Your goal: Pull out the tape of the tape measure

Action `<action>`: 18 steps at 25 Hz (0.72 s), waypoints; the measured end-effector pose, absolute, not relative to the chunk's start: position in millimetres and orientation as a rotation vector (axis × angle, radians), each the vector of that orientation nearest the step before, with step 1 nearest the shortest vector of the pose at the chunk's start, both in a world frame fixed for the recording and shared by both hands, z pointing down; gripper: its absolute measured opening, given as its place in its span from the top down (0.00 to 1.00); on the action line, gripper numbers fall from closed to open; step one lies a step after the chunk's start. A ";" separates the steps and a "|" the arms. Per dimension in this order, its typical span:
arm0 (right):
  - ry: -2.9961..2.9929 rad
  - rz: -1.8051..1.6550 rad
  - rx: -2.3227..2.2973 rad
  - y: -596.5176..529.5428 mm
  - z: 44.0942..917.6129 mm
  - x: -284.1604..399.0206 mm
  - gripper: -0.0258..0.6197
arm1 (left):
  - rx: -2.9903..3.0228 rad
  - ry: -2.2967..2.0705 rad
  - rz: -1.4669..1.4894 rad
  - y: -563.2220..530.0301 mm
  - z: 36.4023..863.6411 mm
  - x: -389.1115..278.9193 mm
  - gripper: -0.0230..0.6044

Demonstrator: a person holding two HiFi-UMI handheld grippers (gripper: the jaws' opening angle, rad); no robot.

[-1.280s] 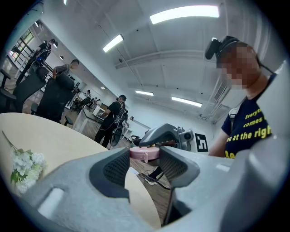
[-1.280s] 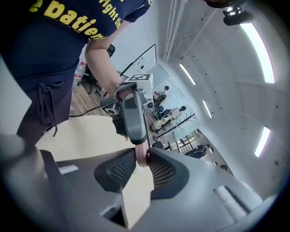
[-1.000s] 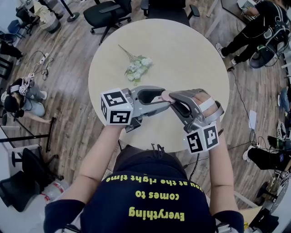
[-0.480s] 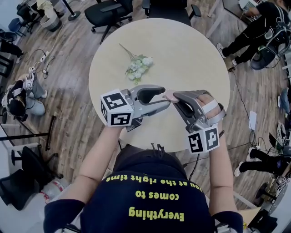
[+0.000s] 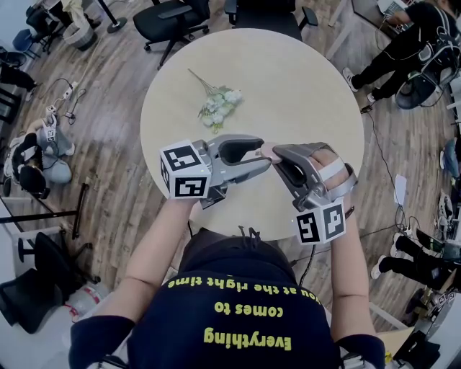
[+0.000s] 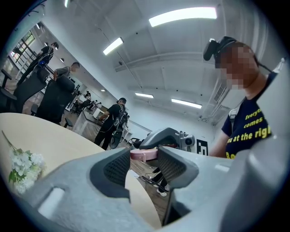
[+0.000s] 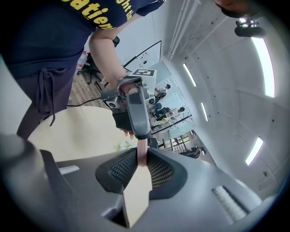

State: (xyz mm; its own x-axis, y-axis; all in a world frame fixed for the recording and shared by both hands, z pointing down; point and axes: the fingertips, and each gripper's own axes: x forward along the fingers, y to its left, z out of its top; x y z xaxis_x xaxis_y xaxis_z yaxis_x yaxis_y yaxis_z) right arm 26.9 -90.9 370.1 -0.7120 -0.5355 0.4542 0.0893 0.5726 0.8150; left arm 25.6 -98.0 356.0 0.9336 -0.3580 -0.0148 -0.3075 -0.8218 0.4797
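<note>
Tape measure (image 5: 267, 150), a small pink one, sits where the two grippers meet, just above the near edge of the round table (image 5: 310, 79). The right gripper (image 7: 141, 156) has its ribbed pads pinched together on the thin pink edge of it, with no gap to either side. The left gripper (image 6: 143, 158) comes at it from the other side. Its jaws stand much wider and are closing, and the pink case spans the space between them, reaching from one pad to the other at the tips. In the right gripper view the left gripper's grey nose points down onto the top of the pink piece. No pulled-out tape shows in any view (the jaws hide most of the case).

Each gripper carries its marker cube at the rear, the left cube (image 5: 184, 170) near the person's waist and the right cube (image 5: 320, 222) lower, off the table's edge. The person's right hand (image 5: 328, 167) wraps that gripper's handle.

Farther out on the tabletop, well apart from the grippers, lies a sprig of white flowers (image 5: 220, 107). Office chairs (image 5: 169, 18) stand on the wooden floor beyond the table.
</note>
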 end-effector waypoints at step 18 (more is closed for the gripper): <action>-2.129 -1.123 0.361 -89.4 367.2 23.0 0.81 | 2.609 -0.490 -0.141 -96.6 355.6 25.0 0.64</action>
State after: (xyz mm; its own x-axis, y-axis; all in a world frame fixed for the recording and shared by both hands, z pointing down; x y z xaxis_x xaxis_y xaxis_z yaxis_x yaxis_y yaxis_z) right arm 23.0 -89.4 367.2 -0.7214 -0.5282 0.4479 0.0713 0.5867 0.8067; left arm 25.0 -96.6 355.6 0.9307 -0.3655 -0.0129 -0.3161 -0.8216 0.4744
